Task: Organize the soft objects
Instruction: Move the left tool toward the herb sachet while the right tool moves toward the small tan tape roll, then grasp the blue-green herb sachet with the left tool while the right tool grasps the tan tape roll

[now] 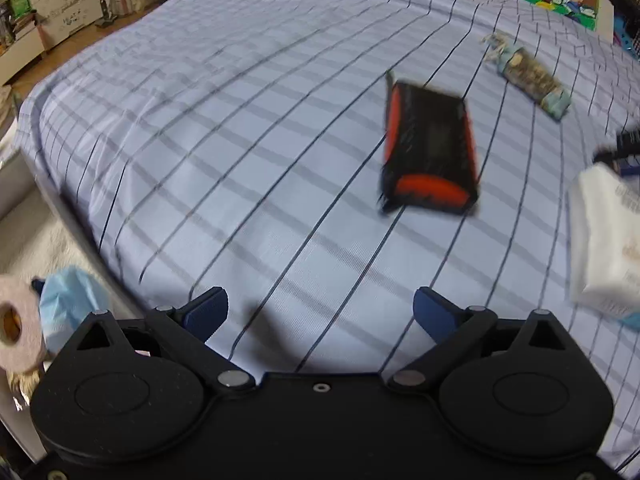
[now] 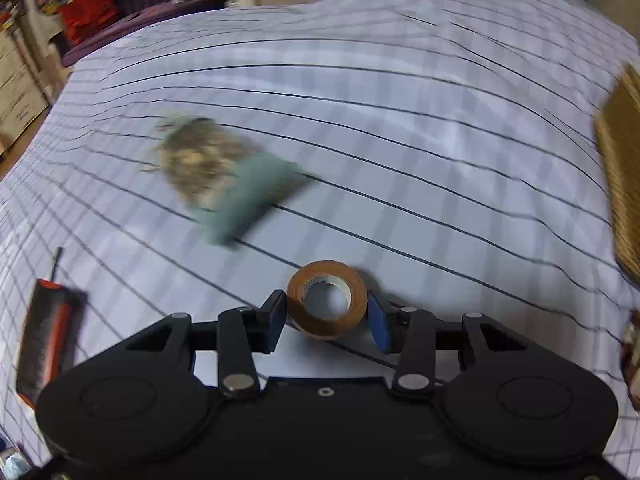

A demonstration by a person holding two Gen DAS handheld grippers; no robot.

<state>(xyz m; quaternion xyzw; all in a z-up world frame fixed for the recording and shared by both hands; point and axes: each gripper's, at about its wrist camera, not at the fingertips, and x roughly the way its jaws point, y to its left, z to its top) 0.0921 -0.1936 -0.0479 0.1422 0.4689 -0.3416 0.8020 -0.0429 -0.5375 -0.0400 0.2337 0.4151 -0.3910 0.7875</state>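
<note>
Bedsheet (image 2: 400, 128); right-view-only tape roll (image 2: 327, 299).

Lighting: even, soft daylight, moderate brightness. Shadows: faint beneath left tongs (image 1: 320, 312). Blur: strong motion smear on pouch (image 1: 430, 152) and bundle (image 2: 224, 176). Distortion: fisheye bowing of bed (image 1: 240, 140) edges.

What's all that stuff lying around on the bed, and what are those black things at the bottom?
Bedsheet: one, pale blue check, covering the bed.
Pouch: one, black and orange, mid-bed.
Bundle: one, mottled brown with teal ends, farther back.
Packet: one, white, right edge.
Tape roll: one, brown, between the right tongs.
Paper roll: one, pinkish, beside the bed.
Left tongs: open, holding nothing.
Right tongs: shut on the tape roll.
</note>
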